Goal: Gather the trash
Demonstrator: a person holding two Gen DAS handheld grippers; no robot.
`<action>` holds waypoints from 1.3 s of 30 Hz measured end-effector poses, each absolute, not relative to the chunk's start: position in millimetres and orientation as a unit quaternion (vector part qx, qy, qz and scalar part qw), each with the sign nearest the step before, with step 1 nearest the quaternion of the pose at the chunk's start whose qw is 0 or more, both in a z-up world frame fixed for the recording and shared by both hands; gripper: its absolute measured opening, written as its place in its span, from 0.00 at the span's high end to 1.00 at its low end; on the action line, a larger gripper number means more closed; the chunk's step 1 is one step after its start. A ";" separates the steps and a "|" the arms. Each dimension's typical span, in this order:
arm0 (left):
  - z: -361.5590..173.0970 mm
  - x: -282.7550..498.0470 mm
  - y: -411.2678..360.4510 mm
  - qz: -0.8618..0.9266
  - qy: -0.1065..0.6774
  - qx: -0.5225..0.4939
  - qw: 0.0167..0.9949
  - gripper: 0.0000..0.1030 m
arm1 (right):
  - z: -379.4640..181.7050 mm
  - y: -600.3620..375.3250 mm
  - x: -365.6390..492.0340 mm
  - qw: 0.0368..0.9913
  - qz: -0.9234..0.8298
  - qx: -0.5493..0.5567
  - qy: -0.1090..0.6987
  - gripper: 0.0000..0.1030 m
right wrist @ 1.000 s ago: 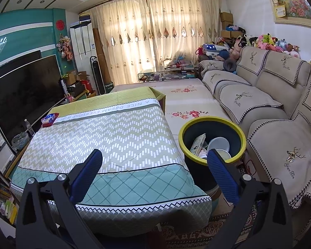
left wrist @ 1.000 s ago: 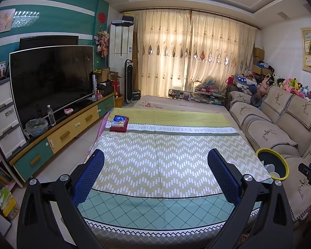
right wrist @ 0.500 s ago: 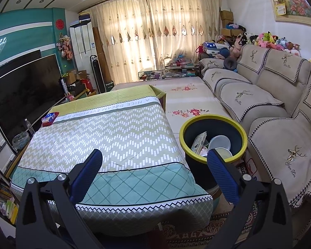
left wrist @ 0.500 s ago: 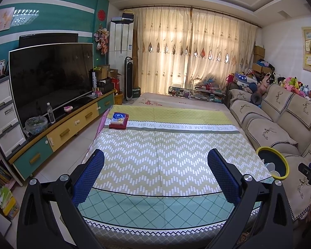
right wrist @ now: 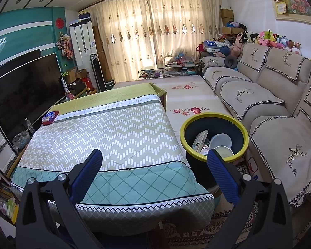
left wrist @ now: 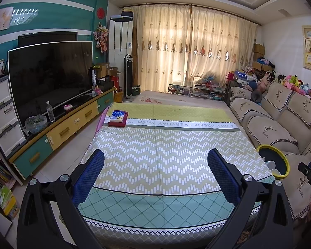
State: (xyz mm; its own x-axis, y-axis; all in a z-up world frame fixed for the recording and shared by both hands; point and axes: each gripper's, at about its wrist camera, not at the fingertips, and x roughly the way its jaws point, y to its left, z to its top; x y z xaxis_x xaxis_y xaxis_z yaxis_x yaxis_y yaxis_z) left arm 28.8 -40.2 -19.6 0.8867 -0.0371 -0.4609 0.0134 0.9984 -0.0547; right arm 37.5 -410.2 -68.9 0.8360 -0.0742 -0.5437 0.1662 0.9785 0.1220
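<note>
1. Both views have crept slightly back from the table since a second ago; nothing on it has shifted.
2. Left gripper hangs with its fingers wide apart and empty, above the near end of the table.
3. Right gripper is likewise spread and empty, over the table's near right corner.
4. Bin, dark with a yellow rim, stands on the floor just ahead of the right gripper's right finger, between table and sofa.
5. Inside the bin lie a carton, two white bowls and smaller scraps I cannot identify.
6. Far ahead to the left, a red box sits at the table's far left corner.
</note>
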 end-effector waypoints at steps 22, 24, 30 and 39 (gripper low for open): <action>-26.5 34.9 -39.7 -0.014 0.244 -0.026 0.969 0.05 | -72.6 -405.3 38.5 0.953 -0.062 0.085 0.284 0.07; -28.0 35.2 -40.0 -0.014 0.245 -0.026 0.969 0.05 | -73.4 -405.9 39.1 0.953 -0.062 0.085 0.285 0.07; -29.8 36.0 -40.0 -0.014 0.247 -0.026 0.969 0.05 | -74.1 -404.7 39.2 0.952 -0.062 0.086 0.286 0.07; -30.0 39.2 -38.7 -0.012 0.251 -0.028 0.968 0.05 | -73.6 -405.3 39.2 0.952 -0.061 0.086 0.287 0.07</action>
